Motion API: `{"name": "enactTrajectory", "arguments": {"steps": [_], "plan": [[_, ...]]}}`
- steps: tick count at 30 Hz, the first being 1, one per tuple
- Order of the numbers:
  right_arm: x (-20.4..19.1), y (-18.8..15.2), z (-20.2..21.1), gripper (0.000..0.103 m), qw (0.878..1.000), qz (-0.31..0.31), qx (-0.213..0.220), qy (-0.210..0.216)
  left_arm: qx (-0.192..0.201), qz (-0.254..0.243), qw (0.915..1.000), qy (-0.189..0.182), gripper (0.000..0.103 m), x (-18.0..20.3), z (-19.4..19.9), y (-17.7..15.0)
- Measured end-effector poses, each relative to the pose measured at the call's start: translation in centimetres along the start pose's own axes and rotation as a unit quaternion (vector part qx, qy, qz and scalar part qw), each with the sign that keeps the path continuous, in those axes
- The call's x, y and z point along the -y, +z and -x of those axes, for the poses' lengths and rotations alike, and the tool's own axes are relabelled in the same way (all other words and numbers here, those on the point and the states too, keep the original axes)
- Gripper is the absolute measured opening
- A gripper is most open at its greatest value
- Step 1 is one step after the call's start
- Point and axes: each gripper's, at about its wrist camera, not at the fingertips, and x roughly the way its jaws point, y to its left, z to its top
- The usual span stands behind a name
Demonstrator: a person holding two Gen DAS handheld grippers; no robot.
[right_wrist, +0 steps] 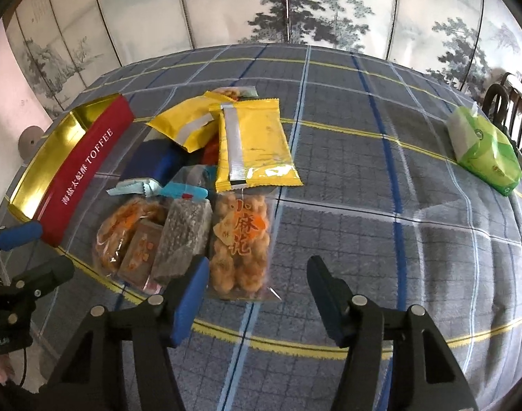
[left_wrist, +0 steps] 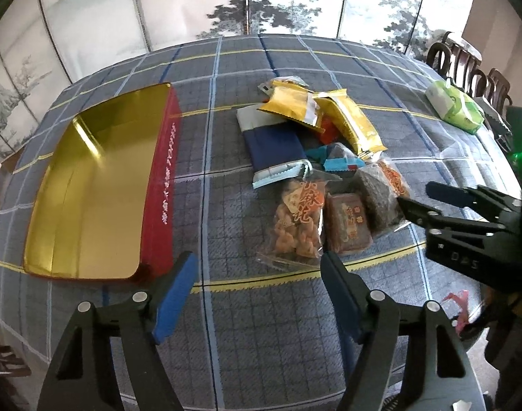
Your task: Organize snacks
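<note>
Hovering above the blue plaid tablecloth [left_wrist: 261, 325], the left gripper [left_wrist: 257, 274] and right gripper [right_wrist: 257, 281] both stand parted, grasping nothing. The heap of yellow, blue and clear snack packets [left_wrist: 315, 157] lies mid-table, just right of the empty red, gold-lined rectangular tin [left_wrist: 89, 188]. A green tissue pack [right_wrist: 483, 150] sits well apart.

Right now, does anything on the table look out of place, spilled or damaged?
Nothing looks spilled or torn. The snack packets lie in a loose overlapping heap, yellow foil packet on top, beside the empty red toffee tin with gold lining. A green-and-white tissue pack sits apart at the far edge.
</note>
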Motion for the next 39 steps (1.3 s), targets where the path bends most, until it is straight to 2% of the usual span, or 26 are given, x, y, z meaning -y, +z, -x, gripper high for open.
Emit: {"name": "enactTrajectory", "arguments": {"steps": [8, 12, 17, 24, 35, 39], "plan": [[0.1, 0.6, -1.6, 0.061, 1.0, -0.009, -0.012, -0.004, -0.001, -0.022, 0.9997, -0.008, 0.07, 0.7, -0.4, 0.6], [0.2, 0.6, -1.9, 0.041, 1.0, 0.003, -0.006, -0.011, -0.008, -0.034, 0.9993, -0.013, 0.07, 1.1, -1.0, 0.8], [0.6, 0.6, -1.8, 0.039, 1.0, 0.006, -0.003, -0.01, -0.022, -0.036, 0.9988, -0.023, 0.07, 1.3, -1.8, 1.2], [3.0, -0.1, -1.2, 0.039, 1.0, -0.017, -0.002, -0.016, -0.041, -0.039, 0.9979, -0.031, 0.056, 1.4, -3.1, 1.9], [3.5, -0.3, -1.2, 0.039, 1.0, -0.025, 0.001, -0.019, -0.053, -0.046, 0.9965, -0.044, 0.054, 1.6, -4.6, 3.1], [3.6, -0.4, -1.1, 0.039, 0.999, -0.027, -0.001, -0.018, -0.069, -0.039, 0.995, -0.061, 0.042, 1.4, -5.6, 3.2]]}}
